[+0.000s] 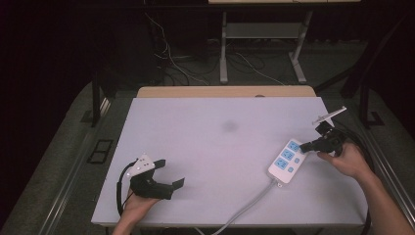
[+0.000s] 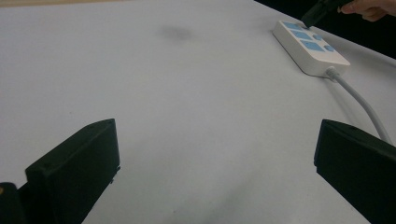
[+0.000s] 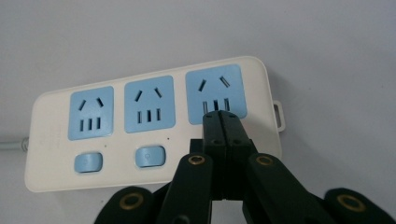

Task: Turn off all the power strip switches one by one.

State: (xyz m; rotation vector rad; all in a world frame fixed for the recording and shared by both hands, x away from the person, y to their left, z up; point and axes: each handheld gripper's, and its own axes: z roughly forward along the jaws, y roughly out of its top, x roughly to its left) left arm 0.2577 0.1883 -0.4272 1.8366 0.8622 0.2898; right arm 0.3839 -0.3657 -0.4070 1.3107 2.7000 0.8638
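Right gripper [image 3: 223, 116] jaws pressed together with nothing between them, tips over the end outlet of the white power strip [image 3: 149, 123], near where a third switch would sit; contact can't be told. Strip has three blue outlets and two blue switches showing. In the high view the right gripper [image 1: 307, 146] sits at the strip's [image 1: 288, 161] far end, near the table's right edge, with its grey cord [image 1: 247, 205] running off the near edge.

Left gripper [image 1: 171, 172] jaws spread wide, holding nothing, low over the near-left part of the table, well apart from the strip [image 2: 309, 45].

Surface: white tabletop [image 1: 215, 147], matte, one faint dark smudge [image 1: 229, 126] mid-far. Wooden edge [image 1: 225, 91] behind it.

Room: dark, grey floor [image 1: 58, 147], loose cables [image 1: 171, 63] and a light metal table frame [image 1: 225, 49] at the back.
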